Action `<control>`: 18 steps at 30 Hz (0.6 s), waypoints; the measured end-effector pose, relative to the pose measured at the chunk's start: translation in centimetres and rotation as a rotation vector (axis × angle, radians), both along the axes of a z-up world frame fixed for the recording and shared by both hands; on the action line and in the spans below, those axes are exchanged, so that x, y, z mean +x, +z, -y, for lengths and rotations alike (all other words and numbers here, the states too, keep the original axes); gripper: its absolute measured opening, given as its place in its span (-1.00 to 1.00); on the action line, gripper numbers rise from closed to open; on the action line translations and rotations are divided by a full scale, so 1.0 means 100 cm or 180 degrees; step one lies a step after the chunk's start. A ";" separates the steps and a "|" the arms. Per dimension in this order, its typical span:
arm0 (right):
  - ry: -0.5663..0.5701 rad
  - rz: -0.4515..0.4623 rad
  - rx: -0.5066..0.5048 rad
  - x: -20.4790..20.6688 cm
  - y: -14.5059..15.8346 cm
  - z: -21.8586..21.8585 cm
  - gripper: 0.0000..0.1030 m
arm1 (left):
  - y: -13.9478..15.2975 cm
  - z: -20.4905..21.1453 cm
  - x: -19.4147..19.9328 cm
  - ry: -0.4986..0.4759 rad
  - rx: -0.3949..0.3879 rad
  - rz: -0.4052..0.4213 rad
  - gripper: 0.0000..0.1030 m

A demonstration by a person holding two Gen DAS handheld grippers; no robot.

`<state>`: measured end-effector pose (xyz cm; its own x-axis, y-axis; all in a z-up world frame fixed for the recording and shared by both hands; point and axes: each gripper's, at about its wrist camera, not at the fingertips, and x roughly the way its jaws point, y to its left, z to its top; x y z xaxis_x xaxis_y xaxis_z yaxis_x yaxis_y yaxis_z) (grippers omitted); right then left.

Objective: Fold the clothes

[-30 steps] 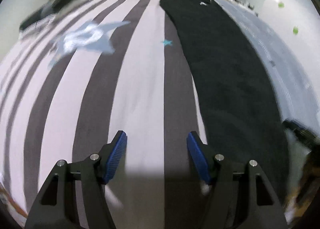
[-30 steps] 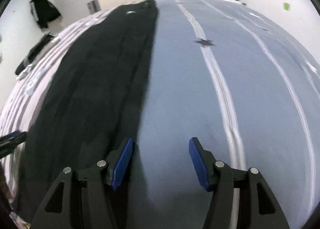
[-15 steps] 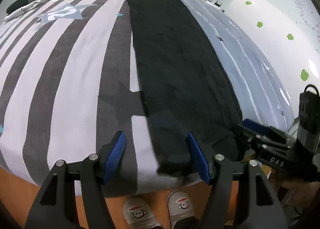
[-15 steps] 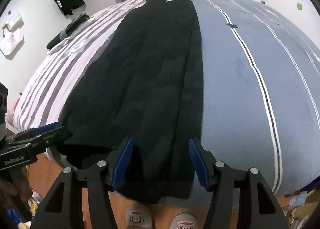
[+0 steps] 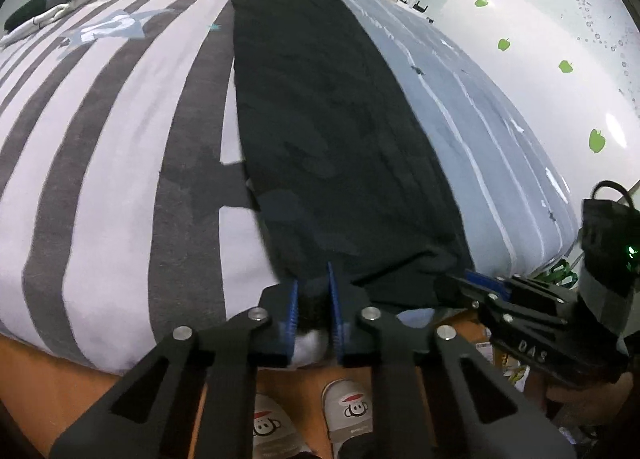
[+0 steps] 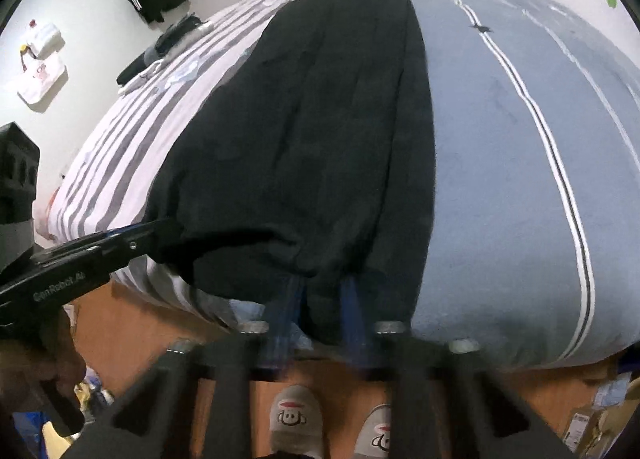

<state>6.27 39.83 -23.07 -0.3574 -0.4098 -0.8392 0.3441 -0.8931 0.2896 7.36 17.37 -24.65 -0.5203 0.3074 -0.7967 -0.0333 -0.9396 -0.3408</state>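
- Left tongs [image 5: 313,301] angle steeply down at the bed's [image 5: 120,163] near edge, jaws closing on the garment's [image 5: 328,131] hem at 6 o'clock.
- Right tongs [image 6: 320,305] tilt likewise, closing on the same hem.
- Garment stretches toward 12 o'clock.

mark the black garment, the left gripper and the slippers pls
black garment [image 5: 328,131]: left wrist view, middle of the cloth lying flat on the bed.
left gripper [image 5: 313,301]: left wrist view, midway between its blue fingertips, closing on the garment's near edge.
slippers [image 5: 350,405]: left wrist view, top of the right-hand slipper.
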 end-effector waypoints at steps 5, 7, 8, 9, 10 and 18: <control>-0.0036 -0.0126 0.0002 0.010 0.029 -0.018 -0.88 | 0.037 0.008 0.029 0.0153 -0.0120 -0.0080 -0.87; -0.0074 -0.0139 0.0097 0.017 0.035 -0.026 -0.81 | 0.021 0.012 0.039 0.0272 -0.0335 0.0163 -0.85; -0.0115 -0.0023 0.0287 0.020 0.023 -0.029 -0.58 | 0.013 0.016 0.043 0.0314 -0.0367 0.0286 -0.84; -0.0137 0.0143 0.0471 0.023 0.006 -0.033 -0.45 | 0.004 0.020 0.047 0.0356 -0.0399 0.0409 -0.84; -0.0148 0.0273 0.0552 0.026 -0.004 -0.037 -0.34 | -0.004 0.024 0.051 0.0398 -0.0431 0.0531 -0.84; -0.0084 -0.0210 0.0628 0.018 0.021 -0.031 -0.24 | 0.013 0.015 0.025 0.0392 -0.0380 0.0146 -0.49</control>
<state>8.08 42.94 -20.99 -0.4228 -0.2296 -0.8767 0.3323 -0.9393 0.0857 9.82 15.84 -23.40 -0.5103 0.1453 -0.8476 0.0977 -0.9694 -0.2251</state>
